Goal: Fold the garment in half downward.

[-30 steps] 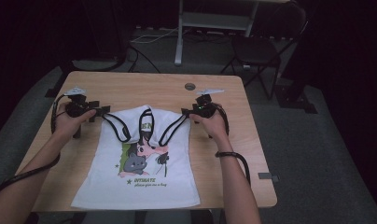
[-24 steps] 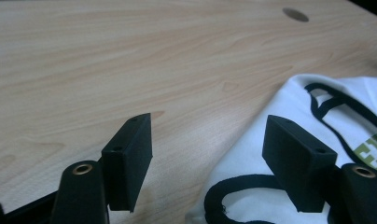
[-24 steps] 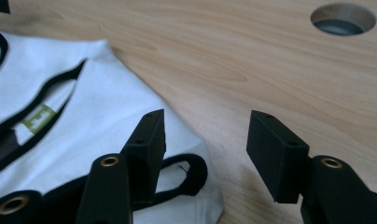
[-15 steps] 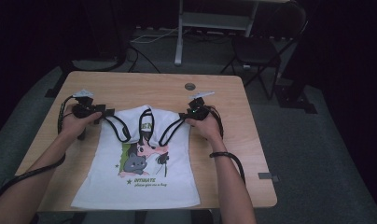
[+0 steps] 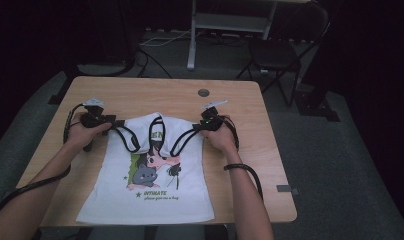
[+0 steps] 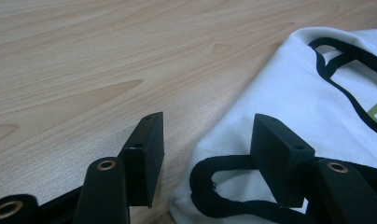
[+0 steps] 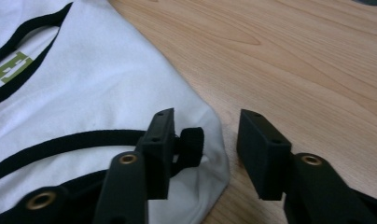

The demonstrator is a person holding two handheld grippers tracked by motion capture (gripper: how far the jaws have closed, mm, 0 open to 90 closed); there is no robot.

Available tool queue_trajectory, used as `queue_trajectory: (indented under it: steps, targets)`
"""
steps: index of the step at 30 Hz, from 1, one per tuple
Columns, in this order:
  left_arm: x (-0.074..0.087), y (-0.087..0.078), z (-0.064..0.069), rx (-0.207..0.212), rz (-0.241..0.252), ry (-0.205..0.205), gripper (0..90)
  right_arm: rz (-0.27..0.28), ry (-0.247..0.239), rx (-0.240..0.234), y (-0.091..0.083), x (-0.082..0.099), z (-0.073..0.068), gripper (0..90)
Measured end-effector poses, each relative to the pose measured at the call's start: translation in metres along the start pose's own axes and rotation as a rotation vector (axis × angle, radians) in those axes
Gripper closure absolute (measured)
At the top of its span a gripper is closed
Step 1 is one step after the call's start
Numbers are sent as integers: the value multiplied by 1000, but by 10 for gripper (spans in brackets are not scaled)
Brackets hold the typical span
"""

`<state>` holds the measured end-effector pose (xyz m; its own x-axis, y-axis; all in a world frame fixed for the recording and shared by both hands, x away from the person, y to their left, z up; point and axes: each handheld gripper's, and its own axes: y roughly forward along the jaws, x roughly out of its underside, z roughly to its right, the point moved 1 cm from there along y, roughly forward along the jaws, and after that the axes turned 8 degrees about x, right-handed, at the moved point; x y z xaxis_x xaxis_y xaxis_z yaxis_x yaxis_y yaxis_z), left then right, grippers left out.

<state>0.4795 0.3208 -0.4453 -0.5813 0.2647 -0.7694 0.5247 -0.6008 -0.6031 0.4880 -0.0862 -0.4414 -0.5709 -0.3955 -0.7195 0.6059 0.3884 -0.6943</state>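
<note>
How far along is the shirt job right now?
Early. The white shirt already lies flat, print up, on the table. Both tongs, left and right, have just been closing over its shoulder corners, pads not yet pressing. Gripping and whatever follows remain.

My worktop (image 5: 140,95) is lit softly from above; the room around is dark, and close-ups stay sharp with faint shadows.
</note>
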Motion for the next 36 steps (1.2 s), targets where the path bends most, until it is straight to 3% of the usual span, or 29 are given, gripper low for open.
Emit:
queue_trajectory:
  steps: [4,9,13,15,18,22,36]
  targets:
    - [0,0,0,-6,2,-4,441,-1,-2,4,0,0,1,516]
    - [1,0,3,-2,-8,44,478,9,-15,-3,-1,2,-2,619]
    - [2,-1,6,50,13,45,621,29,-7,-21,-2,6,-4,769]
    - [3,-1,6,63,1,55,733,29,-5,-34,-3,7,-4,794]
    - [3,-1,5,87,-11,54,812,31,30,-63,-2,7,-1,803]
    - [0,-1,4,102,-16,43,831,41,70,-102,-1,8,3,805]
    - [-8,-7,4,132,28,16,838,60,107,-130,-5,3,7,804]
